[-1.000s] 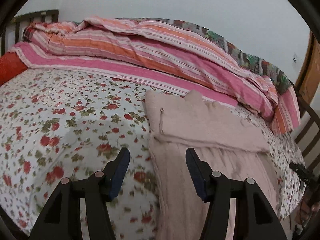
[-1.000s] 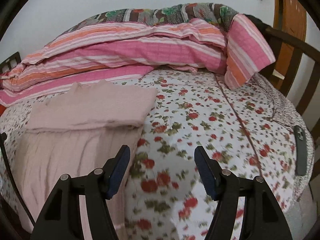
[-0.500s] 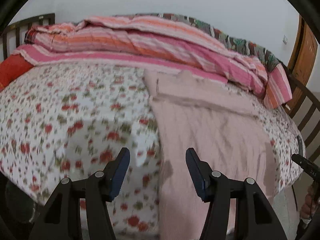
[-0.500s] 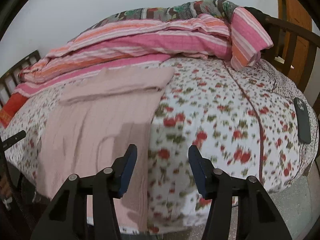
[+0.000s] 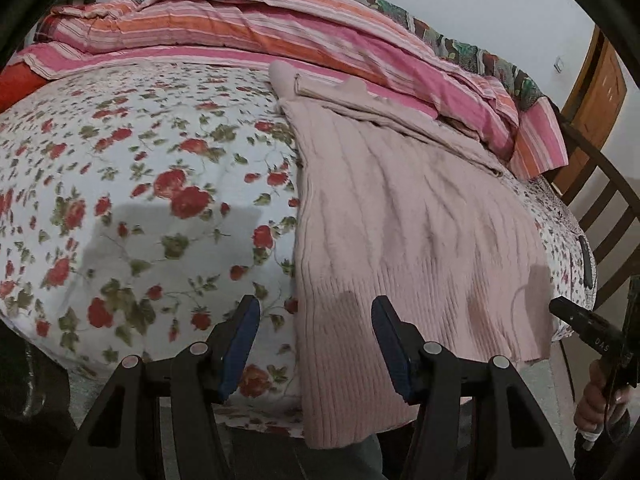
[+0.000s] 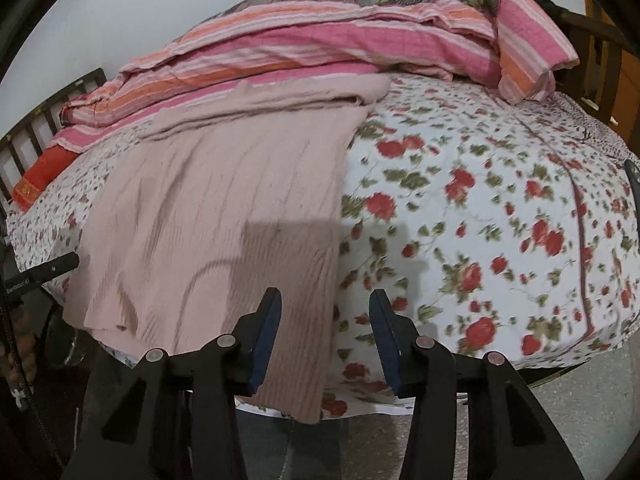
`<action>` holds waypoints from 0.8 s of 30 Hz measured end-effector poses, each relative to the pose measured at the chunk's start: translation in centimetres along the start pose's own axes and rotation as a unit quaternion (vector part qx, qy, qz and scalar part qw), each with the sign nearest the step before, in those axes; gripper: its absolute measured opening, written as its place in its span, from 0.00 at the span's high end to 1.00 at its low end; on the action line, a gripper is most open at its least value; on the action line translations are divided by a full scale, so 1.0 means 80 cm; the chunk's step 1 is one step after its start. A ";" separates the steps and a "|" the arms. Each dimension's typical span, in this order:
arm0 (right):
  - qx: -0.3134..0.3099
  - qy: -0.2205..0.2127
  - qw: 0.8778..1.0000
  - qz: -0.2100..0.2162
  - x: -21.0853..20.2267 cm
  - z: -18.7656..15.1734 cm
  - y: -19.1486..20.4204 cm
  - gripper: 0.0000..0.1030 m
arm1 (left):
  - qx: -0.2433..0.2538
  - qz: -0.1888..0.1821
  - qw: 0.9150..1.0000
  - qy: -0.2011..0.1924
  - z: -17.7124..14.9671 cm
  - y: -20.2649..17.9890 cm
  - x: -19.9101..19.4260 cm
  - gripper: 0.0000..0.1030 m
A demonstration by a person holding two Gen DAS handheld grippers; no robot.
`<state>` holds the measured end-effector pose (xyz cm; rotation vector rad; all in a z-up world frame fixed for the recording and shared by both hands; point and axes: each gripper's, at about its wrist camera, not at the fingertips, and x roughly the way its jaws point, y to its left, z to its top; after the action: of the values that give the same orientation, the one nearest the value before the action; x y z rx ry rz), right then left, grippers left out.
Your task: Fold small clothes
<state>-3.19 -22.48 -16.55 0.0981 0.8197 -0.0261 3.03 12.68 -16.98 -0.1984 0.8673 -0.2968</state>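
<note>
Left wrist: ribbed pink knit garment (image 5: 408, 216) on floral sheet (image 5: 140, 184); both hand-held grippers empty, right closing.

a dusty-pink ribbed knit garment (image 5: 404, 232) lies on a white bed sheet printed with red roses and olive-green leaves (image 5: 132, 184). along the sheet's far edge sits a quilt striped in pink, orange and white (image 5: 304, 36), its backing patterned green and brown. the black-framed grippers carry dark blue pads (image 6: 264, 332).
</note>
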 end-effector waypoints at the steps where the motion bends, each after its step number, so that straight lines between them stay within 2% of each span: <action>1: 0.002 0.001 1.000 0.000 0.003 -0.001 0.001 0.56 | -0.002 -0.001 1.000 0.000 0.001 -0.001 0.003 0.47; 3: 0.009 0.005 1.000 0.005 0.012 0.000 0.002 0.63 | -0.009 -0.010 1.000 -0.003 0.003 -0.001 0.008 0.52; 5: 0.013 0.012 1.000 0.013 0.020 0.001 0.004 0.77 | -0.021 -0.018 1.000 -0.005 0.006 0.000 0.013 0.57; 7: 0.011 0.013 1.000 0.013 0.024 0.002 0.007 0.84 | -0.027 -0.023 0.999 -0.007 0.010 0.001 0.016 0.64; 11: 0.005 0.011 1.000 0.014 0.030 0.006 0.014 0.85 | -0.030 -0.025 0.999 0.002 0.014 0.000 0.024 0.72; 16: 0.027 0.016 0.999 0.028 0.038 0.012 0.012 0.83 | -0.037 -0.027 0.999 0.004 0.014 0.000 0.025 0.72; 24: 0.031 0.023 0.998 0.040 0.039 0.013 0.010 0.83 | -0.041 -0.063 0.997 0.018 0.005 0.006 0.018 0.72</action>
<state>-0.28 -21.71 -18.03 0.1903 0.8602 0.0260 4.27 12.64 -17.93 -0.3265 0.9050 -0.3831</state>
